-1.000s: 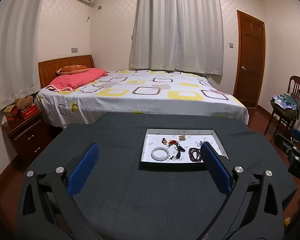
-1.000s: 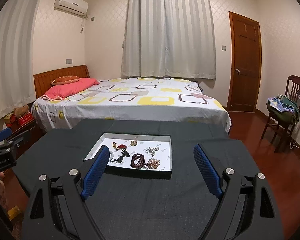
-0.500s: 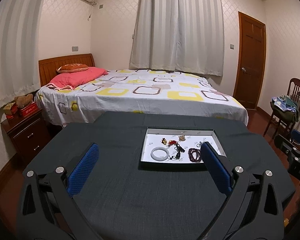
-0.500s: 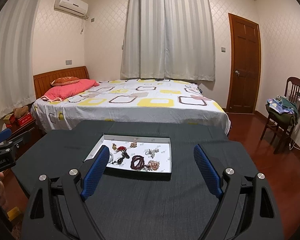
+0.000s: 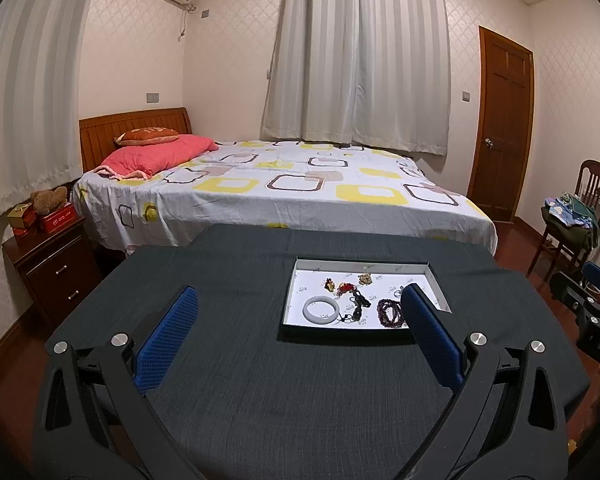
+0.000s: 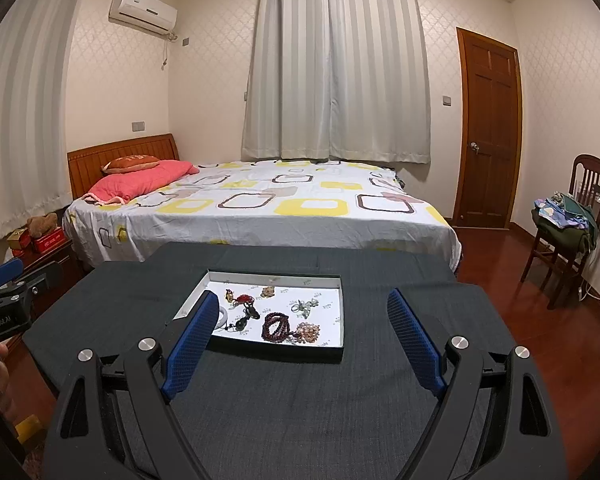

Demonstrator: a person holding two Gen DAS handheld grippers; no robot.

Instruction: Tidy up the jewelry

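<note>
So the counter (image 6: 284, 400) is wearing a dark grey cloth over its whole top, and the only thing sitting directly on it is a shallow tray (image 6: 342, 322) with dark walls and a white floor. The tray is resting toward the far side, roughly centred, with bare cloth showing all around it. The counter's far edge is standing close to the bed (image 6: 260, 216).

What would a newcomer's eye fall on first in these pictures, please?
Probably the shallow white-lined tray of jewelry on the dark grey cloth-covered table, with a dark red bead bracelet and a white bangle. Behind it stands the bed with yellow-patterned sheet.
</note>
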